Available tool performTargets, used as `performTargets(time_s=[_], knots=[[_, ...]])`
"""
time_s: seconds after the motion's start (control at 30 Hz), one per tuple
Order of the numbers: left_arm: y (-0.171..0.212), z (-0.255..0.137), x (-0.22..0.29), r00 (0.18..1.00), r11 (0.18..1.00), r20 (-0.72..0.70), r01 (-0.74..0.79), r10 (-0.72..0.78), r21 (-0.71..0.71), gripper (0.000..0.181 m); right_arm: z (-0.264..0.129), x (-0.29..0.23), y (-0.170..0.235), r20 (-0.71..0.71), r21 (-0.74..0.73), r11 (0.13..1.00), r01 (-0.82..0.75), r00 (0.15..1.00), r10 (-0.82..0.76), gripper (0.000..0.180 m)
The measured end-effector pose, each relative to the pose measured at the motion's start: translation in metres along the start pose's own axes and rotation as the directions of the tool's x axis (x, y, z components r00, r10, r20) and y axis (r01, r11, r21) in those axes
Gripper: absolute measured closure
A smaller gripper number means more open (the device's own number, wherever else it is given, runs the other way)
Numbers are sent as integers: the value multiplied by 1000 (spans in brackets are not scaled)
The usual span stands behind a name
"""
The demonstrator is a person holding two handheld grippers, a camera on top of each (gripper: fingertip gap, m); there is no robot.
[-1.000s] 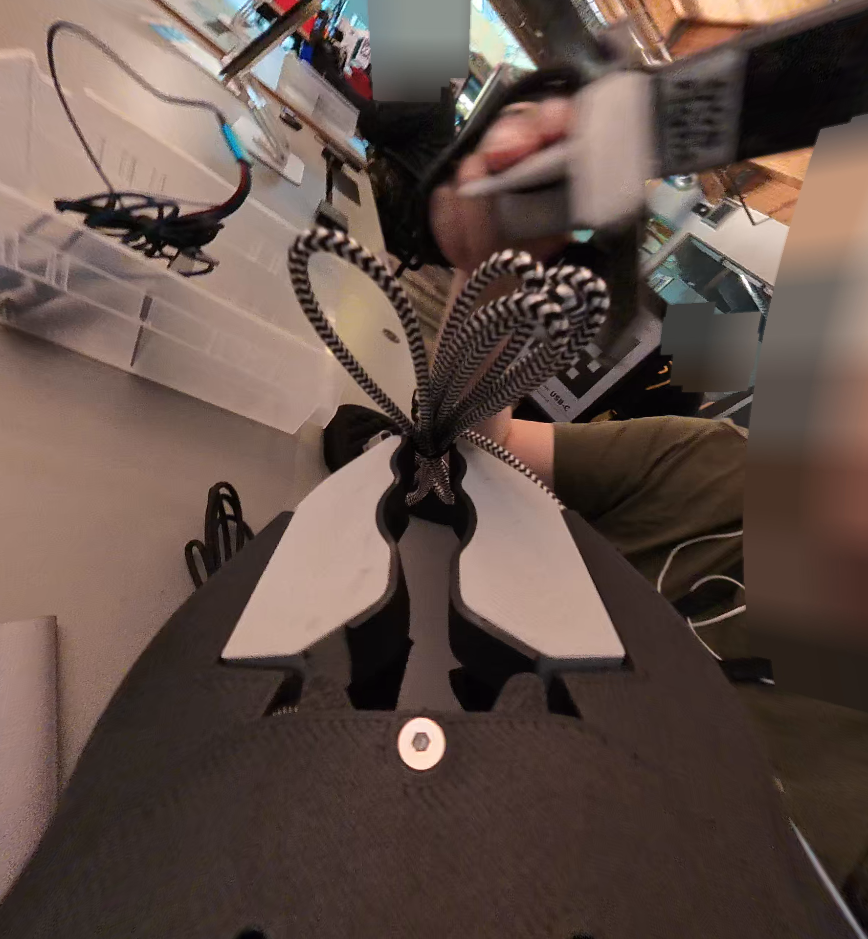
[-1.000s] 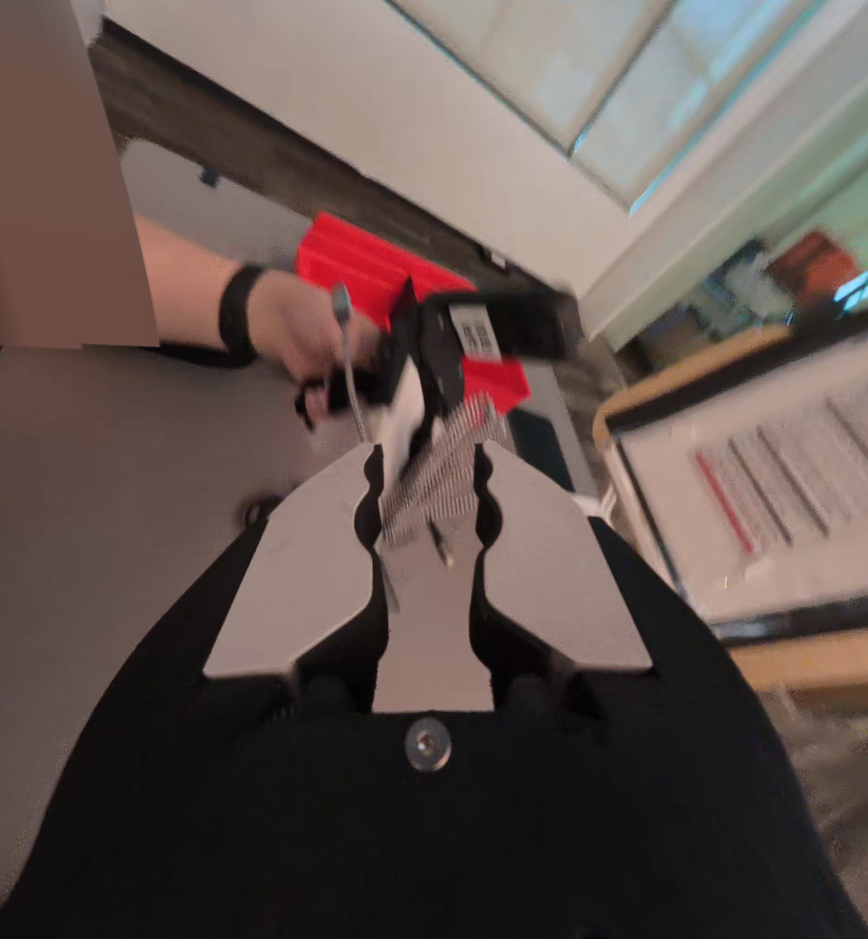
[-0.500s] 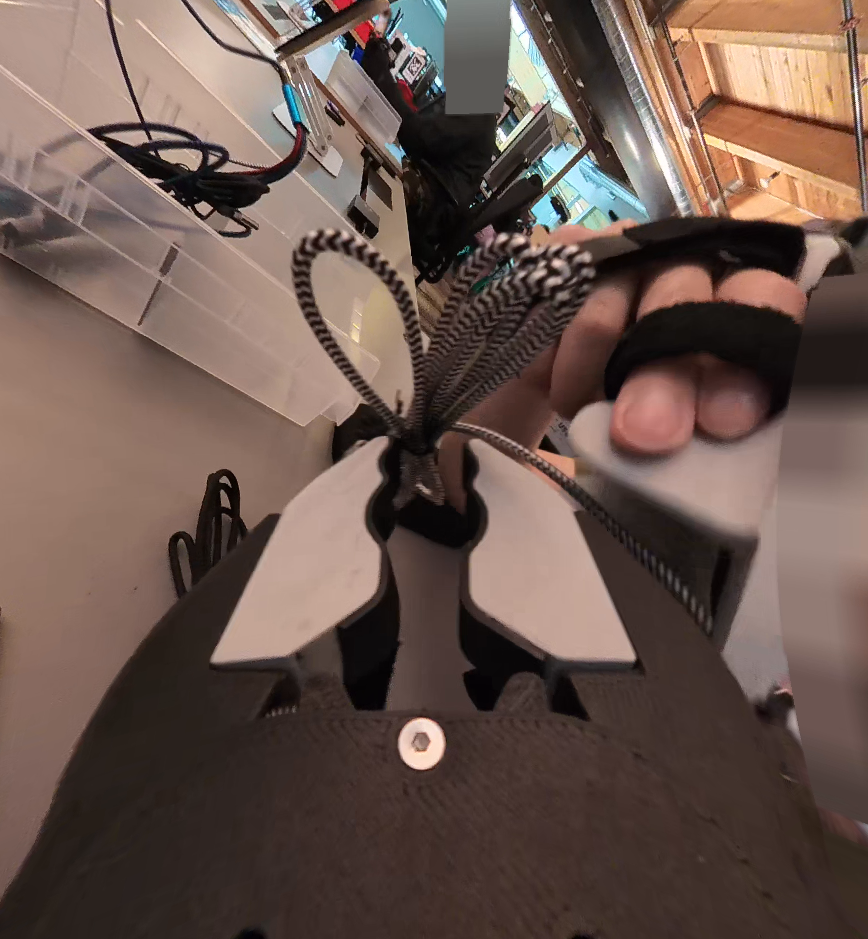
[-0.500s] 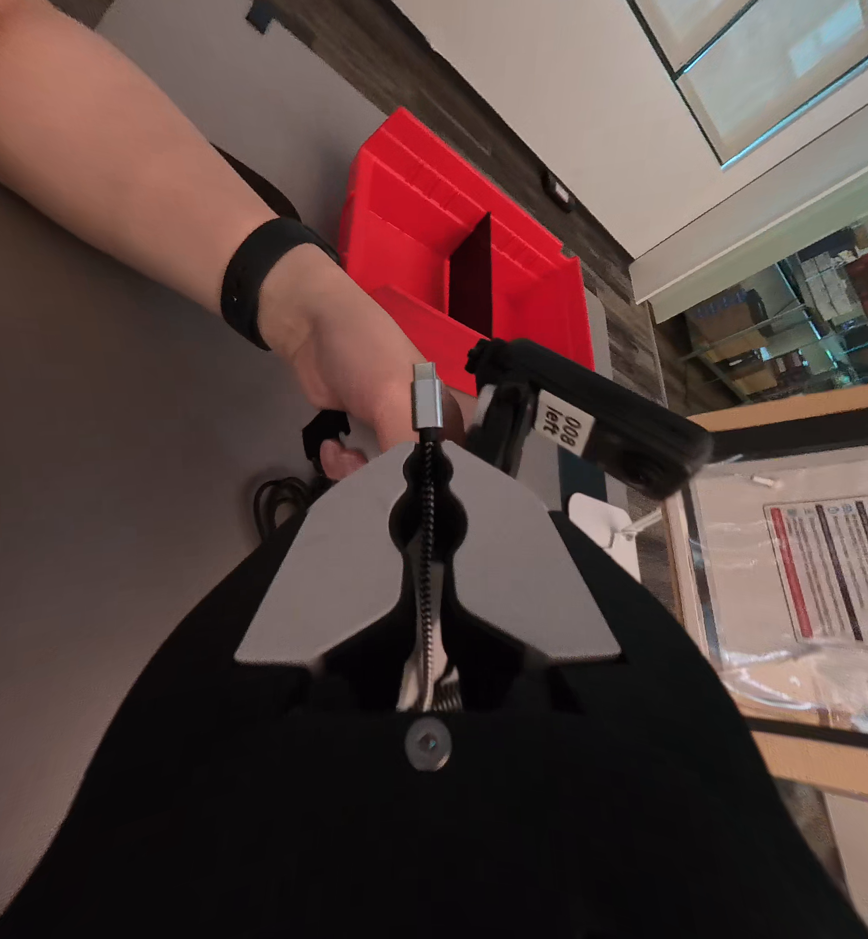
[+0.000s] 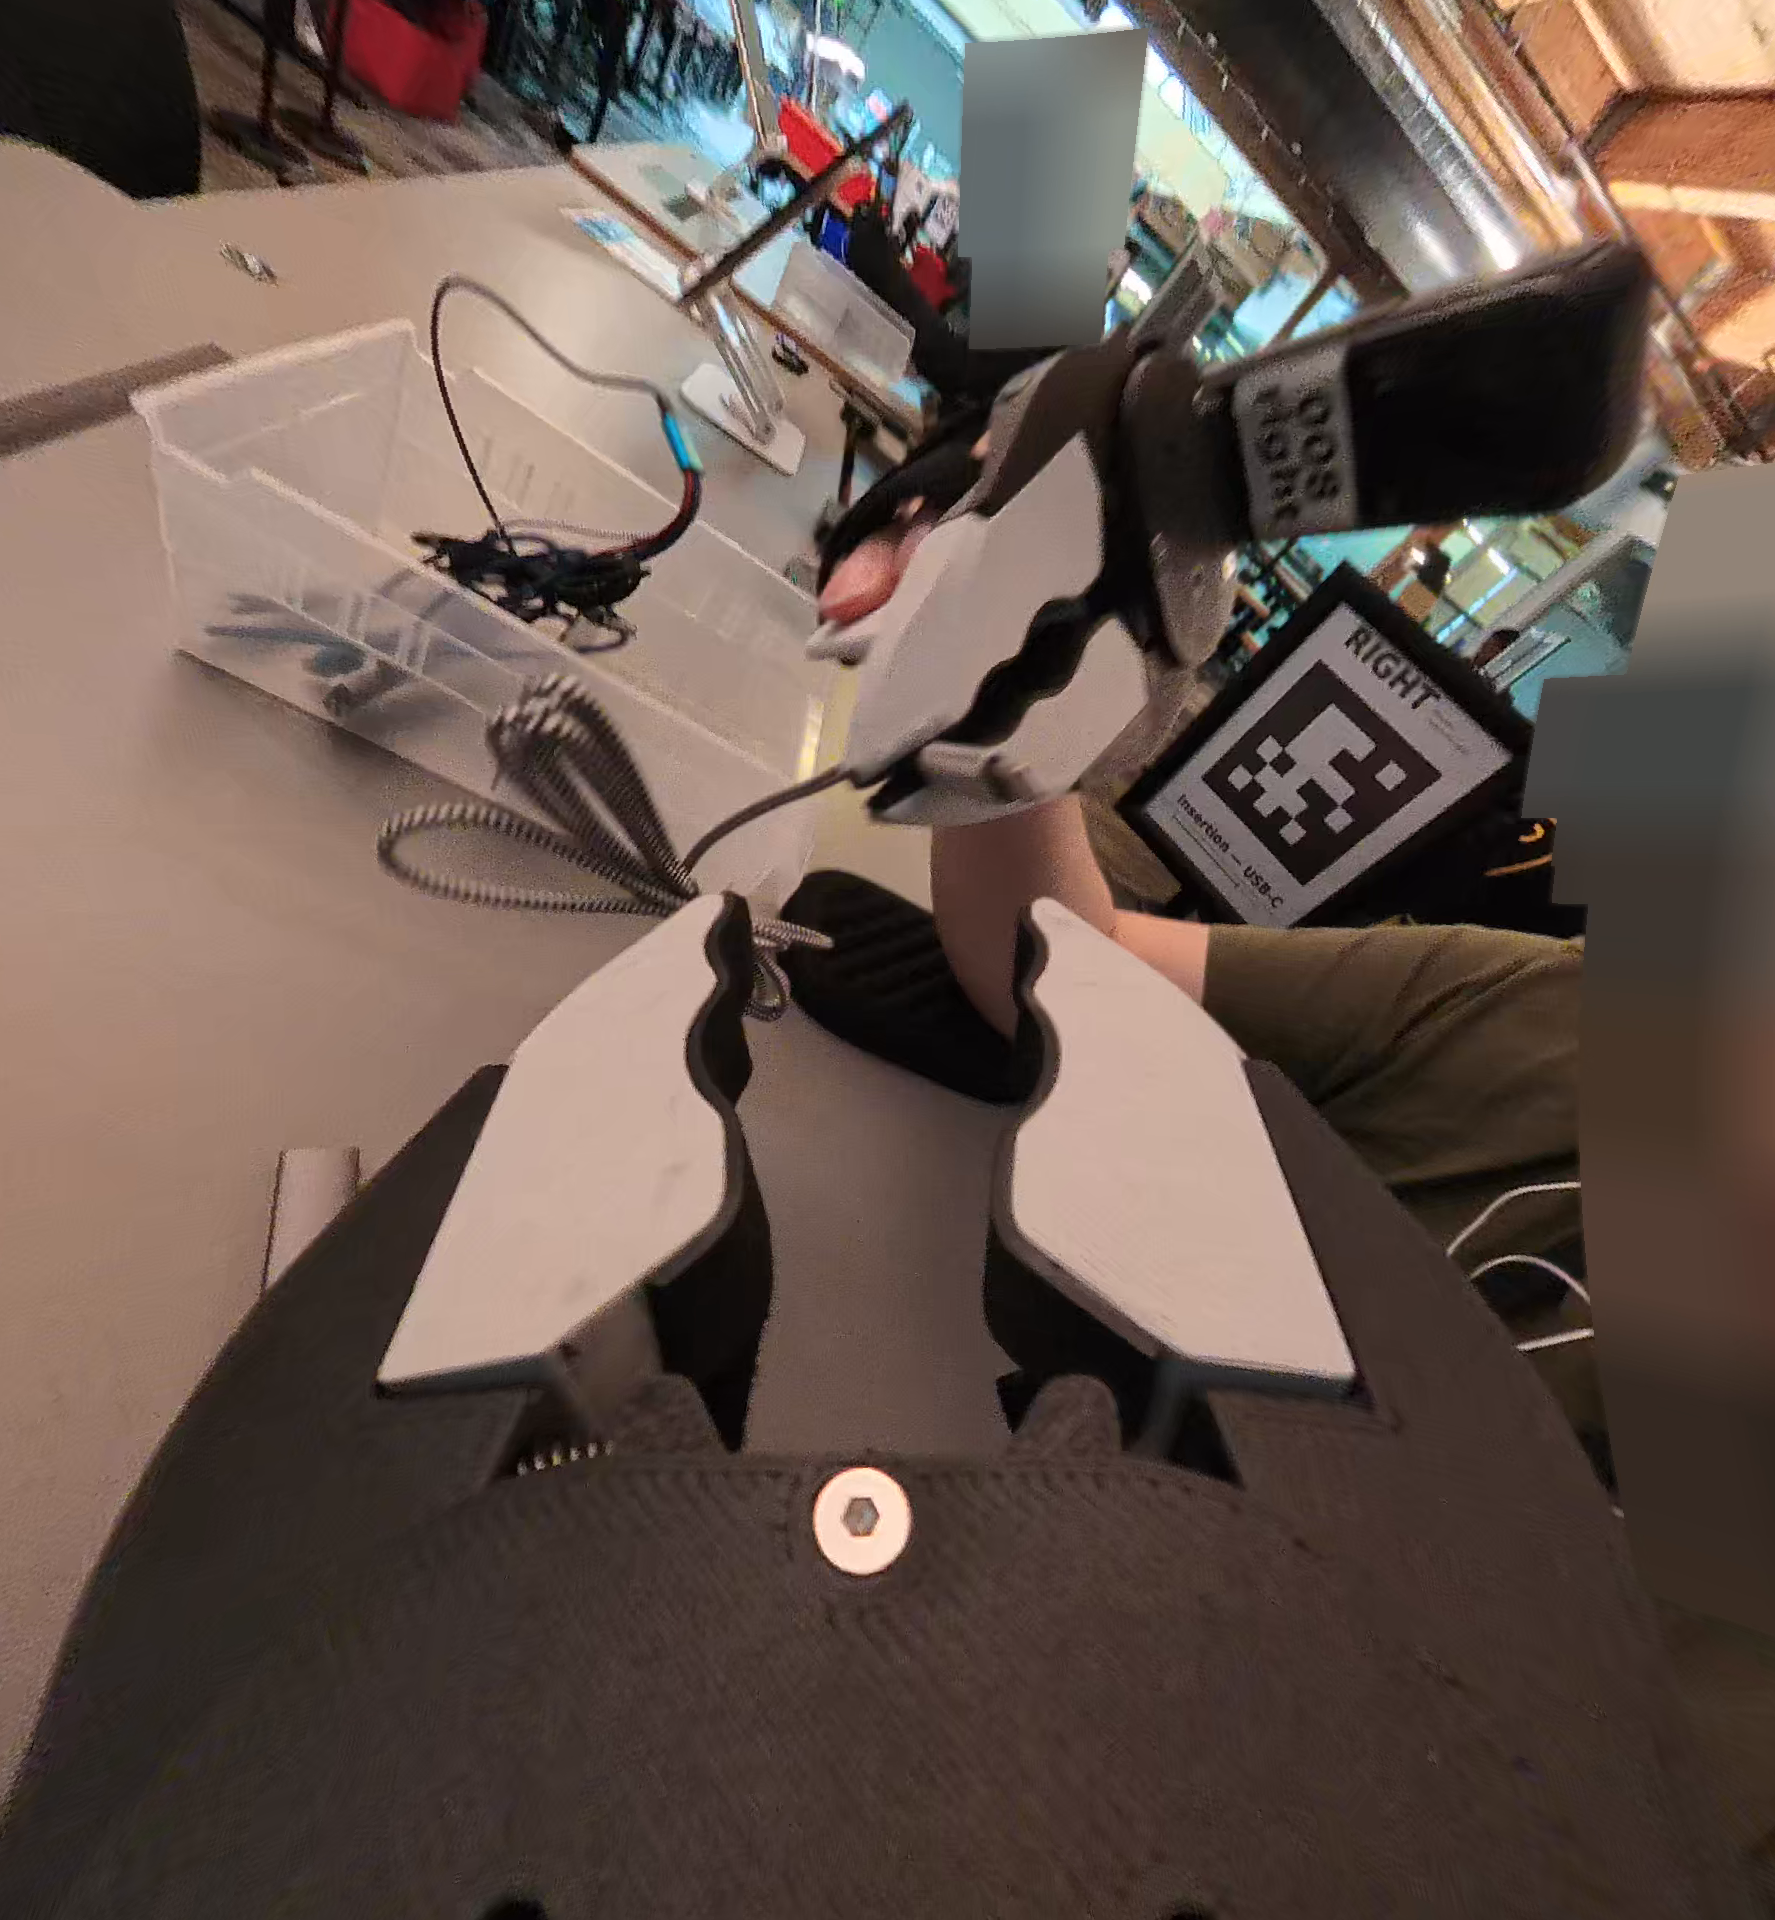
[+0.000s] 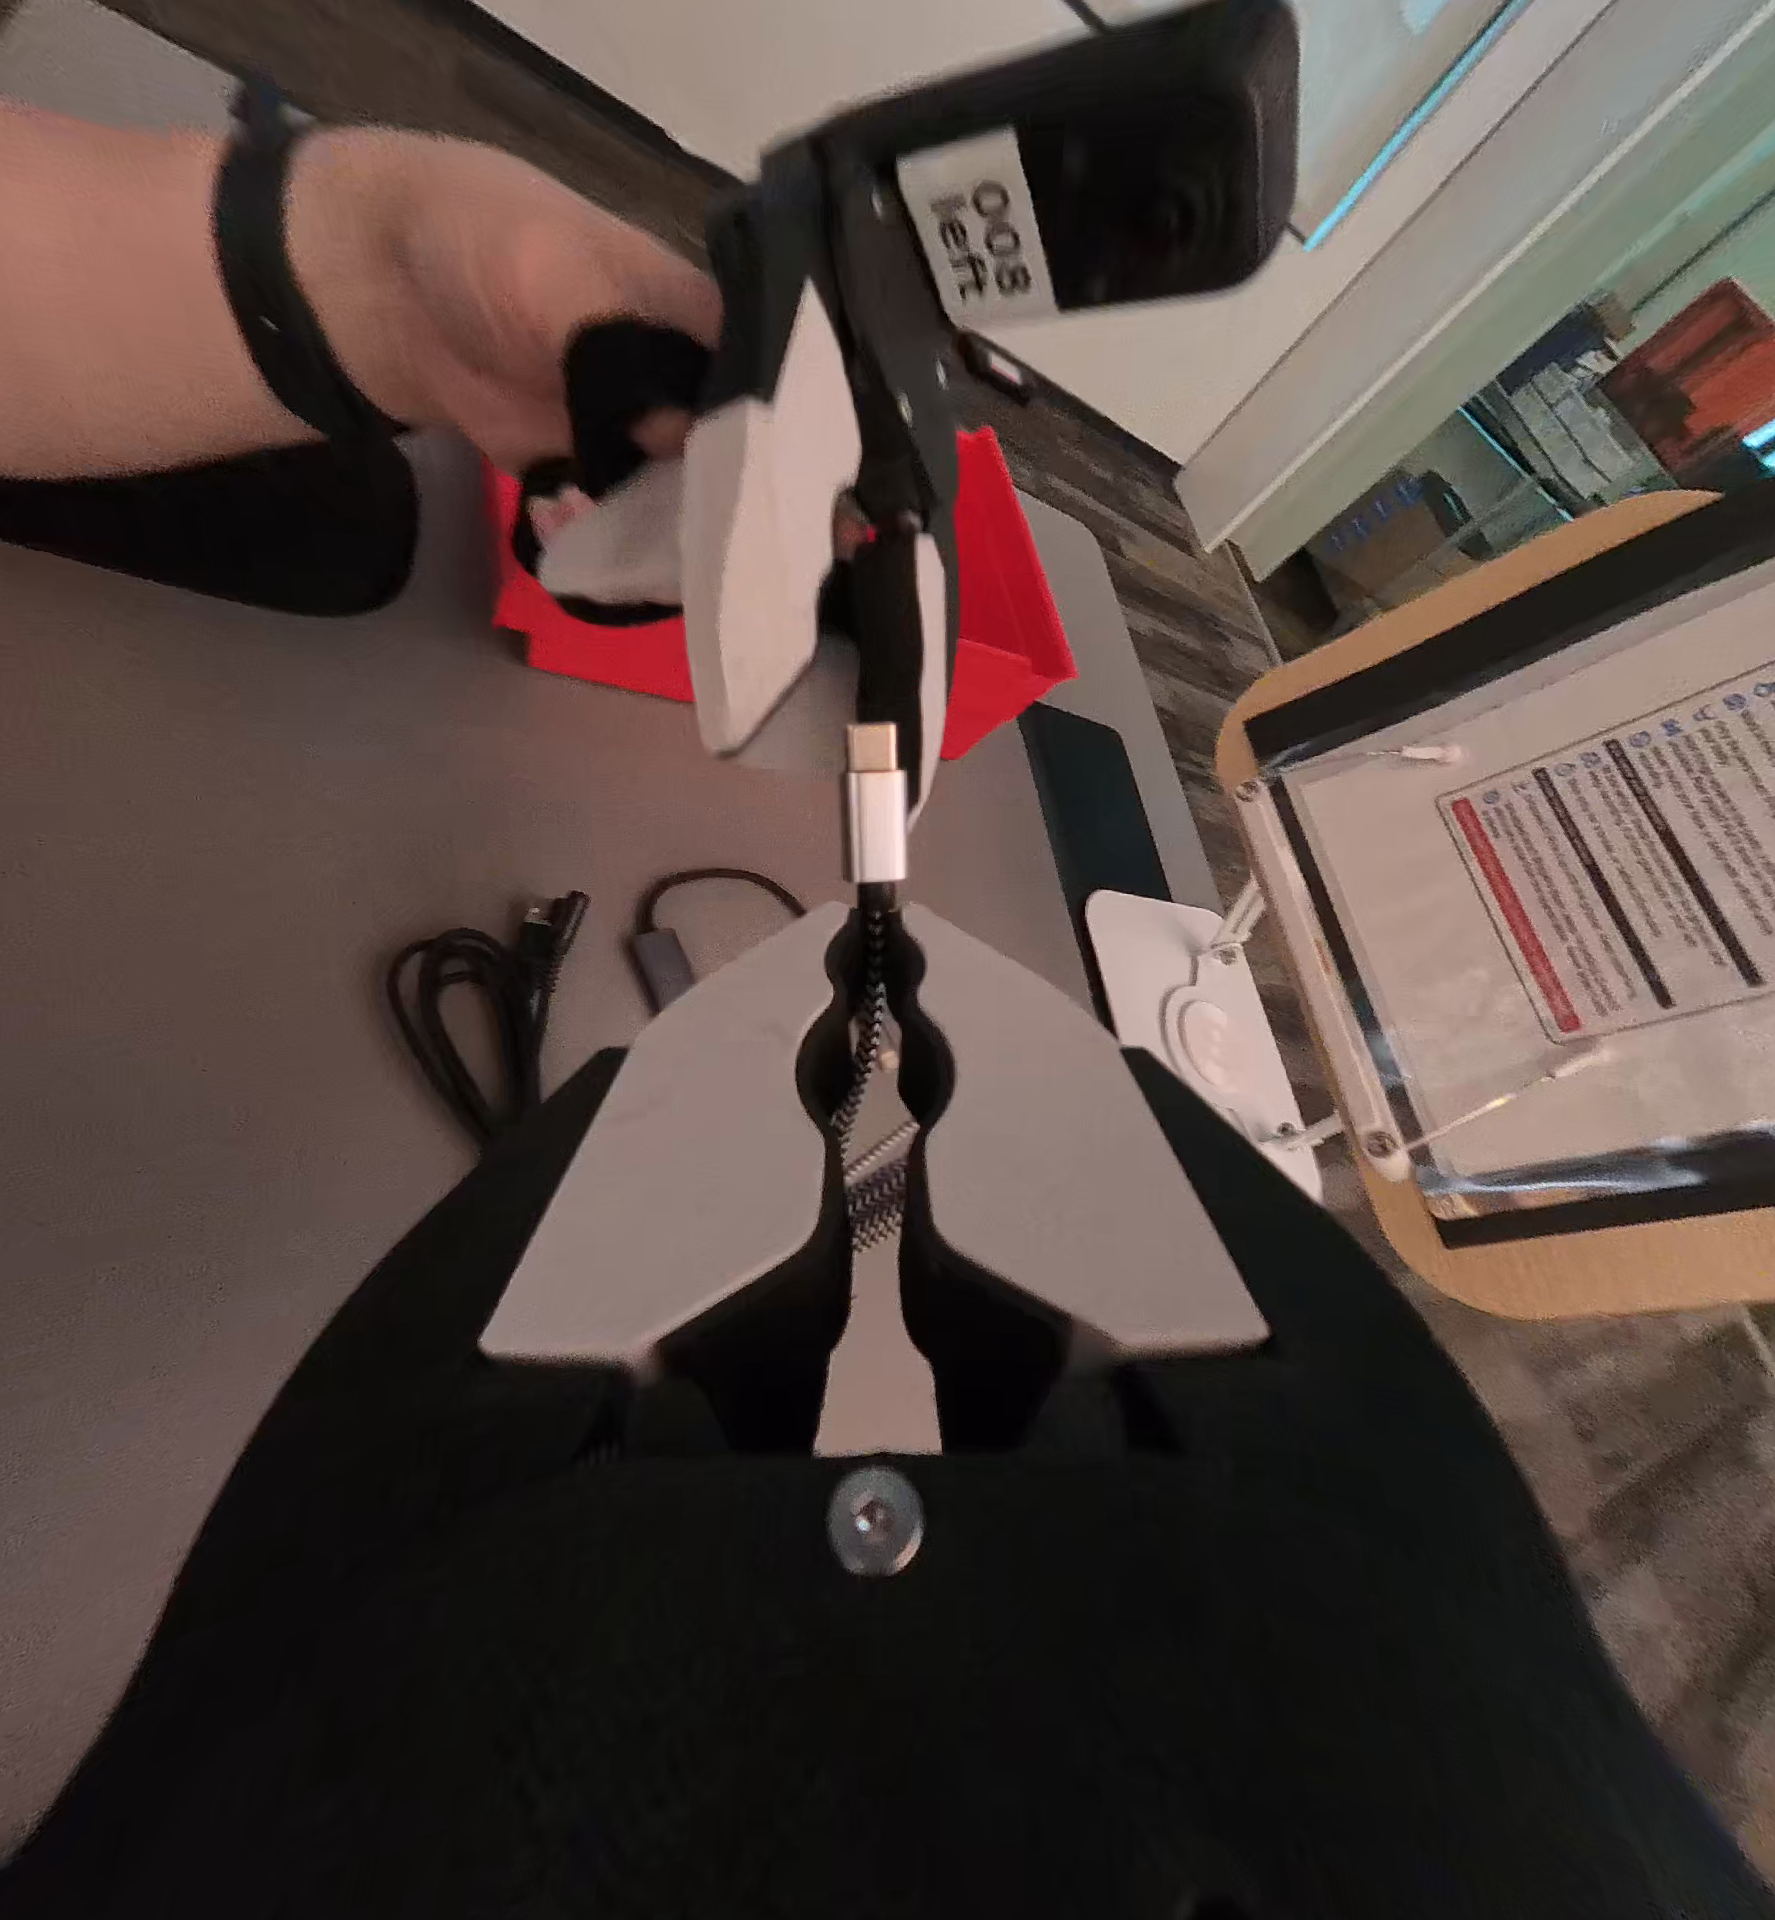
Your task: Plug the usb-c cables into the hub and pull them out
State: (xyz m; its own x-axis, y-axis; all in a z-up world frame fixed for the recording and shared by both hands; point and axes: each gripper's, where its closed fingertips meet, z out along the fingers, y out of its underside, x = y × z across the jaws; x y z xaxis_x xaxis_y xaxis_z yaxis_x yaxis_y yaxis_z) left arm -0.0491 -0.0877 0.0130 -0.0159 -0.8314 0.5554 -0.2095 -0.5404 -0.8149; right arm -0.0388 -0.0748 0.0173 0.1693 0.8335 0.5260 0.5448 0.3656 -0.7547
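Note:
In the left wrist view my left gripper (image 5: pixel 883 914) is open, its jaws wide apart and pressing on nothing. The black-and-white braided USB-C cable (image 5: pixel 550 821) hangs in loops just off my left fingertip (image 5: pixel 696 935), and one strand lies against that fingertip. My right gripper (image 6: pixel 878 920) is shut on the same cable just behind its silver plug (image 6: pixel 872 821), which sticks out past the tips. It also shows in the left wrist view (image 5: pixel 924 774), holding the cable's end. The grey hub (image 6: pixel 665 966) lies on the table beside a coiled black cable (image 6: pixel 478 997).
A clear plastic bin (image 5: pixel 239 488) with dark cables stands on the table to the left. A black pad (image 5: pixel 893 987) lies ahead of the left jaws. A red bin (image 6: pixel 997 644), a white stand (image 6: pixel 1195 1029) and a framed sheet (image 6: pixel 1589 935) are to the right. The grey hub (image 6: pixel 665 966) sits 20 centimetres or so from the ends of my left fingers.
My left jaws opened and let go of the cable bundle, which now hangs off to the left. My right gripper closed on the cable behind the plug and still holds it.

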Motion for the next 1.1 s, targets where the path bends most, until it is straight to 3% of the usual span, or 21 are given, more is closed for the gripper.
performTargets(time_s=[0.1,0.23,0.37,0.53,0.7,0.8,0.87,1.1], knots=[[-10,-3,12,1000,999,-11,4,-4,52,131,9,5,2,-68,-39,999,37,997,-40,177],[-14,-2,3,996,996,84,25,-32,84,129,20,9,-2,-147,-60,995,75,986,-83,177],[-17,-7,-6,993,990,97,55,-68,129,152,30,7,0,-181,-102,987,125,973,-142,177],[-9,-12,-22,978,998,208,7,-20,66,173,39,8,8,-191,-143,982,127,970,-153,177],[-7,-18,-27,972,998,232,28,-40,56,175,48,5,9,-173,-93,991,100,978,-115,174],[-13,-23,-20,983,993,165,64,-80,97,175,57,4,26,-138,-128,990,58,988,-76,161],[-14,-29,-20,983,993,169,54,-71,100,175,60,1,25,-107,-81,995,52,992,-60,178],[-9,-28,-20,984,996,162,60,-69,61,174,57,8,16,-181,-88,994,65,980,-80,180]])
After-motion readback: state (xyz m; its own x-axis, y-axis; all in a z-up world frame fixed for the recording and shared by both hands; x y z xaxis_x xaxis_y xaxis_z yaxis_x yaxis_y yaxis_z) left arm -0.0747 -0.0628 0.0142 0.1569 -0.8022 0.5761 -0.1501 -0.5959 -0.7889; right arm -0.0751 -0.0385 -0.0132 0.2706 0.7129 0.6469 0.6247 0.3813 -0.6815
